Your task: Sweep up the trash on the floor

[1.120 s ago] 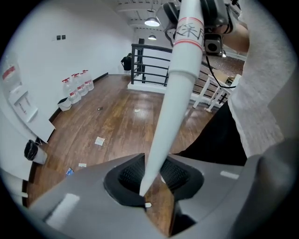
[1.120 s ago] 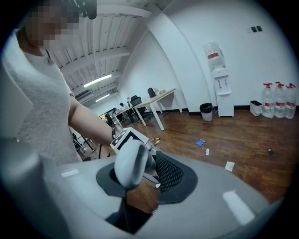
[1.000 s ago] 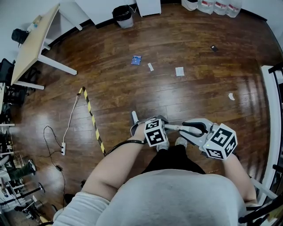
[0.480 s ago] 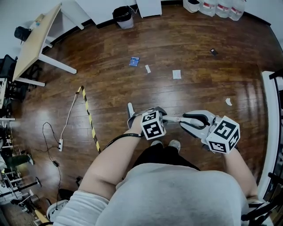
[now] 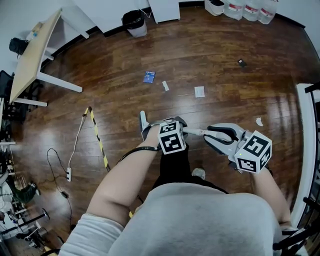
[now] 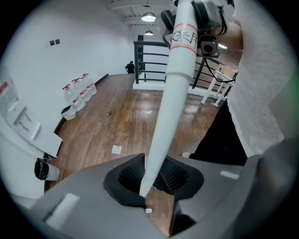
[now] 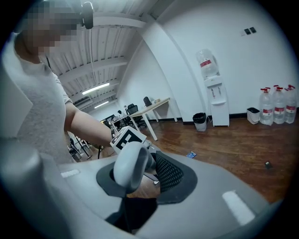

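A white broom handle (image 5: 194, 133) runs across in front of my body, and its brush end is hidden. My left gripper (image 5: 152, 131) is shut on the pole (image 6: 170, 93), which passes between its pads. My right gripper (image 5: 220, 136) is shut on the handle's rounded grey end (image 7: 130, 167). Trash lies on the wooden floor ahead: a blue packet (image 5: 149, 77), a small white scrap (image 5: 165, 86), a white paper square (image 5: 199, 91), a crumpled white piece (image 5: 259, 121) and a small dark item (image 5: 242, 63).
A black bin (image 5: 134, 22) stands by the far wall, with water jugs (image 5: 245, 8) further right. At far left is a wooden table (image 5: 30, 55). Yellow-black tape (image 5: 97, 137) and a cable with power strip (image 5: 69, 174) lie to the left. A white railing (image 5: 306, 130) borders the right.
The person has stepped forward, so the trash lies nearer. Both grippers stay shut on the broom handle and have moved with the body.
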Demonstrator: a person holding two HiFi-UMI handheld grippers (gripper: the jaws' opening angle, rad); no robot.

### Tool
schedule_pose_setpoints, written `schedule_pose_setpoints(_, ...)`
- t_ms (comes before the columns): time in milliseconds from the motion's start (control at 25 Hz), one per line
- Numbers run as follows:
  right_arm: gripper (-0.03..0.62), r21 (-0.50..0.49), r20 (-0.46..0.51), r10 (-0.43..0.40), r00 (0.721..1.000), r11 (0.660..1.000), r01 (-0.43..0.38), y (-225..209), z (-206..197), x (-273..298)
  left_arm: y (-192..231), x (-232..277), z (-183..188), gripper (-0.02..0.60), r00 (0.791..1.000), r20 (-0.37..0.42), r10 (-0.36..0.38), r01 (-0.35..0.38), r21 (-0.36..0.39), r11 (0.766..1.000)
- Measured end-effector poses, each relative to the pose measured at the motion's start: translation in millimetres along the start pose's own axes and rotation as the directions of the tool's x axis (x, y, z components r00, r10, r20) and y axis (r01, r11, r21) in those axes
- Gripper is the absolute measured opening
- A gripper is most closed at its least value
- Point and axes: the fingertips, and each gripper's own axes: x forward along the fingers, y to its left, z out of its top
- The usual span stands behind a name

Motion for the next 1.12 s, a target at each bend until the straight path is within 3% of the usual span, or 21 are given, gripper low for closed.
schedule_pose_setpoints(440,0.114,0.041,-0.013,-0.026,1.0,0.999,0.026,-130,103,138,195,-12,-66,0.094,0.999,0.008,-0.046,0.046,0.003,0.999)
schedule_pose_setpoints(720,0.118,0.017,0.024,-0.033,0.999,0.999,0.033,-195,160,205,307,-24,-100,0.095,1.0,-0.014,0.003,-0.003,-0.014,1.0)
schedule_pose_setpoints(960,0.117,-0.024,0.053,-0.062,0.997,0.998,0.063,-231,179,227,359,-22,-105,0.094,1.0,-0.011,0.028,-0.027,0.034,0.999)
schedule_pose_setpoints(1120,0.117,0.024,0.077,-0.103,0.992,0.995,0.102,-257,165,221,375,2,-97,0.095,1.0,-0.016,0.025,-0.023,0.068,0.997)
